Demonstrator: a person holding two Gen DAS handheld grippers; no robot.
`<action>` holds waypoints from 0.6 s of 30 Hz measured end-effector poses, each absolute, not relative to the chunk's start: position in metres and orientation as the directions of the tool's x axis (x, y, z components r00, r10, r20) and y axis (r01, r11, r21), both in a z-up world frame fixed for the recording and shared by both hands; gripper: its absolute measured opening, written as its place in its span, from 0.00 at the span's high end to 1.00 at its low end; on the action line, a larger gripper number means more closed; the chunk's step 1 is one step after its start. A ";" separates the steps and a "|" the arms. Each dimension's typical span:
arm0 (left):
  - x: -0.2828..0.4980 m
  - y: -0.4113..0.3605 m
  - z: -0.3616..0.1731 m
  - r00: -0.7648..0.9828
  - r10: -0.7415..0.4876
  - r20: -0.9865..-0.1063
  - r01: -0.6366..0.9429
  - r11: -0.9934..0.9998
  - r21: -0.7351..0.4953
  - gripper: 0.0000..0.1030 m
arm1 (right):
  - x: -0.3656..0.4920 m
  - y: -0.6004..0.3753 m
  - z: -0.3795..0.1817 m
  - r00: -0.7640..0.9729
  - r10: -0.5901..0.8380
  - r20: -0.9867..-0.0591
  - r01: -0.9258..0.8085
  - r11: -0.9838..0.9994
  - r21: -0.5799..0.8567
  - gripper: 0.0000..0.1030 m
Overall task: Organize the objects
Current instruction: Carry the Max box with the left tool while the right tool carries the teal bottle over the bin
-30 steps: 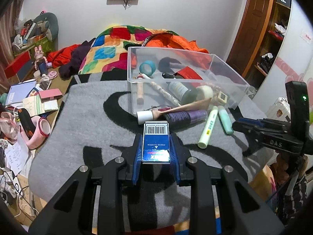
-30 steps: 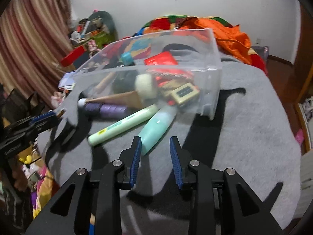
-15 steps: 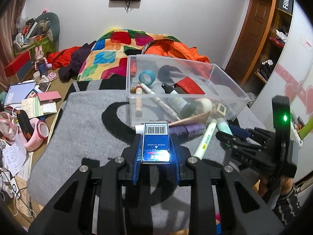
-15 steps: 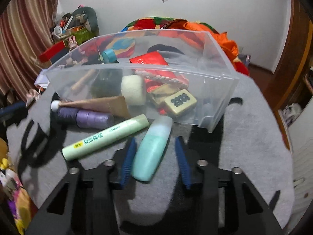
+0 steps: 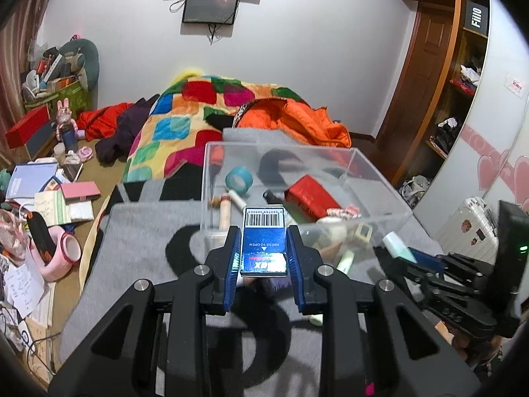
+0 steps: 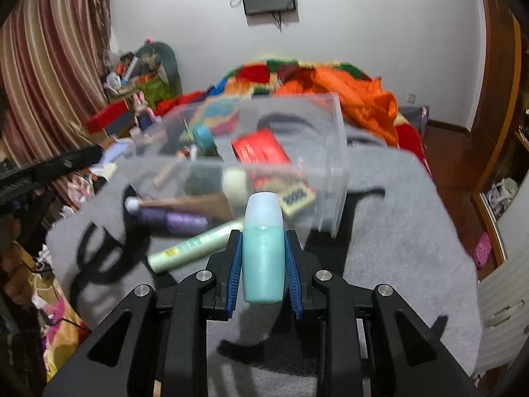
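The left gripper (image 5: 264,251) is clamped on a small blue box (image 5: 264,243) with a barcode label, its blue pads pressing both long sides; the box is held above the near wall of the clear plastic bin (image 5: 383,178). The right gripper (image 6: 263,261) has just been closing its jaws, and a teal bottle (image 6: 263,248) with a pale cap stands between them, pinched by the pads and lifted off the blanket, just in front of the bin.

Inside the bin lie a roll of teal tape (image 5: 238,180), a red packet (image 5: 312,197), a wooden stick-like piece (image 5: 224,213), a round cream puff (image 6: 235,187) and a small tile-like block with dots (image 6: 297,198); some smaller items there are too blurred to name. Outside, against the bin's near wall, rest a pale green tube (image 6: 195,248), a purple bottle (image 6: 178,221) and a tan tube with a white cap (image 6: 185,203).

All of this sits on a grey blanket (image 6: 396,231) with black shapes. Behind it lie a patchwork quilt (image 5: 185,122) and an orange jacket (image 5: 297,122). A dark screen (image 5: 211,5) hangs on the white wall, a wooden cabinet (image 5: 439,66) stands on one side, striped curtains (image 6: 49,66) hang on the other, and papers, boxes and a pink toy rabbit (image 5: 64,122) clutter a low surface beside the blanket.
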State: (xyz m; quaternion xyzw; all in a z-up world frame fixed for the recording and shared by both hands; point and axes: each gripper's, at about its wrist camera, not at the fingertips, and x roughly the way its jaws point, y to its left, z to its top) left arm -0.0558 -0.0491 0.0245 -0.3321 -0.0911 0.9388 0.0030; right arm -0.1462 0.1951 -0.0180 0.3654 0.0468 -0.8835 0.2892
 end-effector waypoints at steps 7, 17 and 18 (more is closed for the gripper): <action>-0.074 -0.047 0.034 -0.791 0.065 -0.609 0.046 -0.985 -0.166 0.74 | -0.153 0.187 0.018 -0.626 -0.503 -0.595 0.565 -0.819 0.098 0.78; -0.098 -0.048 0.031 -0.785 0.071 -0.615 0.044 -0.985 -0.170 0.74 | -0.184 0.162 0.034 -0.646 -0.518 -0.560 0.564 -0.819 0.106 0.78; -0.101 -0.048 0.030 -0.783 0.070 -0.618 0.046 -0.984 -0.170 0.74 | -0.188 0.160 0.032 -0.644 -0.519 -0.561 0.564 -0.819 0.110 0.78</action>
